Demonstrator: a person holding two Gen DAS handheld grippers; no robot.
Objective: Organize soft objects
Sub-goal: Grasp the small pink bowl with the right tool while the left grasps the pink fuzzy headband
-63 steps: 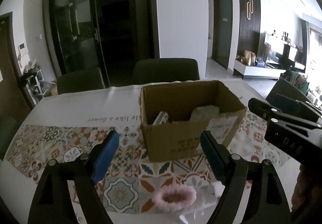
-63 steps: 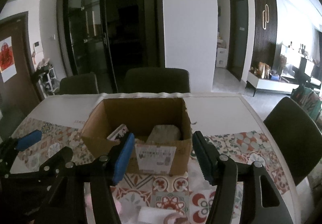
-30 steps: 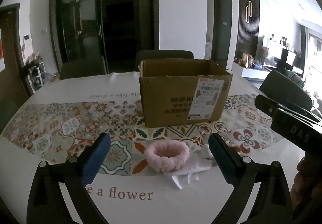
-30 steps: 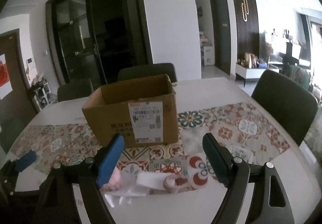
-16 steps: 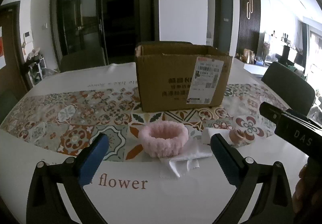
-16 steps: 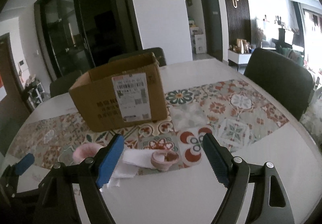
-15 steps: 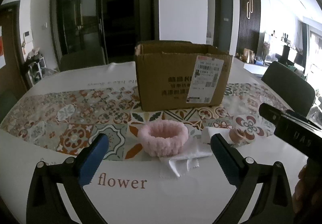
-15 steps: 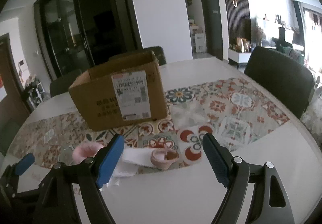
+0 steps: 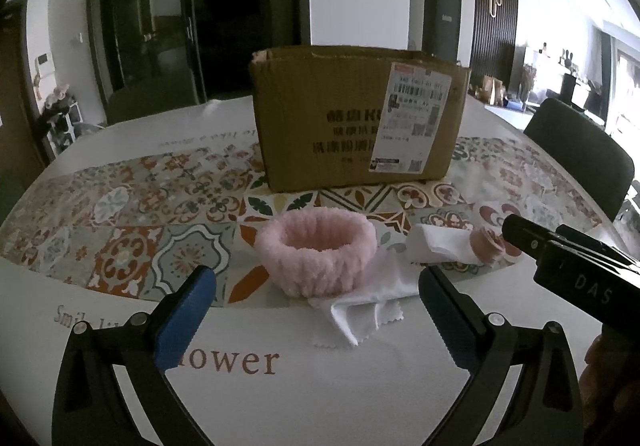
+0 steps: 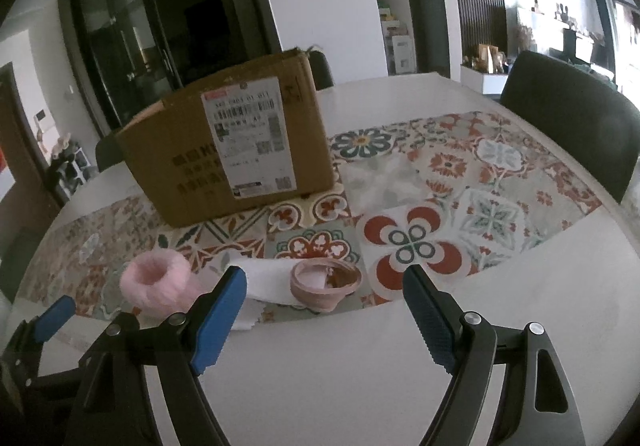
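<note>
A fluffy pink headband (image 9: 316, 254) lies curled in a ring on the patterned table runner, straight ahead of my open left gripper (image 9: 316, 302), whose jaws hold nothing. A white cloth (image 9: 372, 300) lies crumpled to its right, with a rolled pink band (image 9: 486, 246) beyond it. In the right wrist view that rolled pink band (image 10: 325, 282) sits just ahead of my open, empty right gripper (image 10: 325, 296), with the white cloth (image 10: 266, 282) and the pink headband (image 10: 158, 282) to its left. The cardboard box (image 9: 356, 125) stands behind them, its open top facing up.
Dark chairs stand around the table, one at the right (image 10: 572, 117) and one behind the box (image 9: 154, 101). The white tablecloth (image 10: 500, 306) with printed lettering covers the near part of the table. A person's hand (image 9: 608, 378) holds the right gripper at the frame's right edge.
Both grippers have sunk toward the table, so the headband, cloth and pink band look larger and closer and the box's inside is hidden. Both jaws stayed open.
</note>
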